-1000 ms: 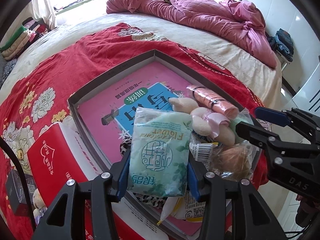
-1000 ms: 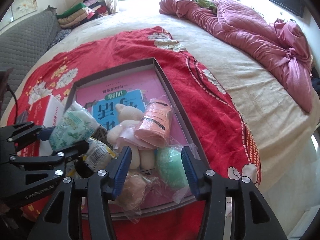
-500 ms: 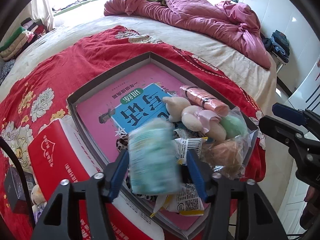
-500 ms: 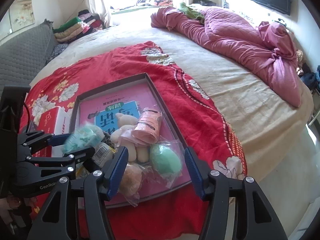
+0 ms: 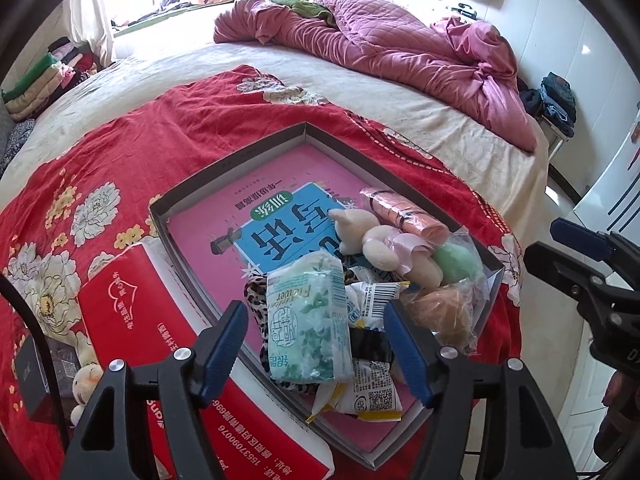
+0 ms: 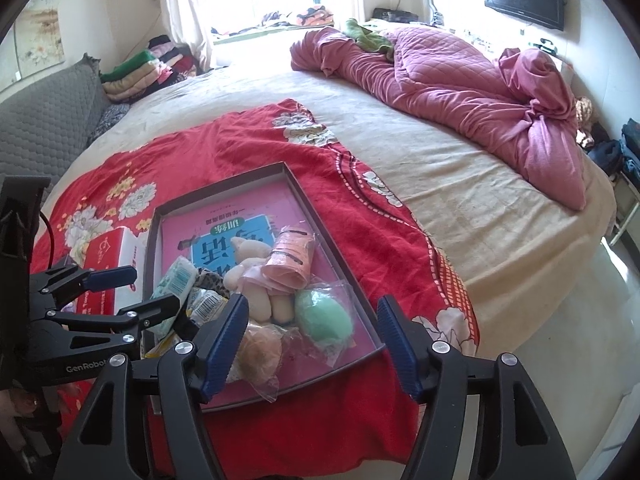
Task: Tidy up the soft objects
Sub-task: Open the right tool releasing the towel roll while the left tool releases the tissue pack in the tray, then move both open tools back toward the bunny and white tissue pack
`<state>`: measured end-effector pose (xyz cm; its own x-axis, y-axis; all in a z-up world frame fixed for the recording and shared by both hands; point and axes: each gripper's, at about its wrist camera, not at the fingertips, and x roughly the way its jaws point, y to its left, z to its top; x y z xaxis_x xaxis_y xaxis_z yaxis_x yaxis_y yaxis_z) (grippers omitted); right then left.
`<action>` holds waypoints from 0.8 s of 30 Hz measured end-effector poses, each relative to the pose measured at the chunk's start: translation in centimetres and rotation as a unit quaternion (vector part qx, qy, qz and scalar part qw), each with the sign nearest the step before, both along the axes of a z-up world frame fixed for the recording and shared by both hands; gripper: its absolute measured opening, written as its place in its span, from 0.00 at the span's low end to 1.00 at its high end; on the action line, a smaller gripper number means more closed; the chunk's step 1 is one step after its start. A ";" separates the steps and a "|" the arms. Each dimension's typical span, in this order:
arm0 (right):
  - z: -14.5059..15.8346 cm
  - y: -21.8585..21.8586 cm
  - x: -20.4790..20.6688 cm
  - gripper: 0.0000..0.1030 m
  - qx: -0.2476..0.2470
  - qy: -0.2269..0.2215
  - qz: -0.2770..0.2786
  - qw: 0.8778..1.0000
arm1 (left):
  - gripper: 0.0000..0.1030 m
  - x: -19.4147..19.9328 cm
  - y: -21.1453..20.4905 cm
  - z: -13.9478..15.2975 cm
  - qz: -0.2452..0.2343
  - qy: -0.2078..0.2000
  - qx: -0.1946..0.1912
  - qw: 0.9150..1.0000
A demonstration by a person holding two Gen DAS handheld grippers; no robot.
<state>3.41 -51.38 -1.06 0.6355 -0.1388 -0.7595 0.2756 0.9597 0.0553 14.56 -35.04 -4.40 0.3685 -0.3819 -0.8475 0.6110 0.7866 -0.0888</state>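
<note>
A grey tray [image 5: 224, 166] [image 6: 220, 187] on the red blanket holds a pink book and a pile of soft things. On the pile lies a green-and-white tissue pack [image 5: 308, 316] [image 6: 178, 284]. My left gripper [image 5: 316, 344] [image 6: 140, 292] hangs over it with jaws opening, and the pads do not touch the pack. Beside it are a cream plush toy [image 5: 372, 240] [image 6: 256, 276], a pink roll [image 5: 404, 212] [image 6: 292, 256], a bagged green ball [image 5: 456, 260] [image 6: 324, 314] and a peach ball [image 5: 436, 312] [image 6: 260, 352]. My right gripper [image 6: 310, 340] [image 5: 560, 248] is opening above the green ball, holding nothing.
A red tissue box [image 5: 132, 320] [image 6: 104, 248] lies left of the tray, with a small plush toy [image 5: 86, 380] and a black box [image 5: 32, 380] beside it. A pink quilt [image 6: 460, 80] is heaped at the bed's far side. The bed edge drops off to the right.
My left gripper opened and let go of the tissue pack, which dropped onto the pile in the tray. My right gripper widened and drew back and up from the green ball.
</note>
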 end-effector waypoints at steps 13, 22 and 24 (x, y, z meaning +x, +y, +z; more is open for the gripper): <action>1.0 1.4 0.1 0.70 -0.010 -0.012 0.009 1.000 | 0.80 -0.8 1.6 2.3 0.009 -0.023 -0.007 1.000; 2.3 2.0 -0.2 0.72 -0.026 -0.022 0.005 0.999 | 0.83 -1.5 3.5 4.3 0.016 -0.036 -0.019 0.999; 2.5 2.2 -0.3 0.72 -0.030 -0.024 0.004 0.999 | 0.83 -1.5 4.0 4.6 0.018 -0.036 -0.022 0.999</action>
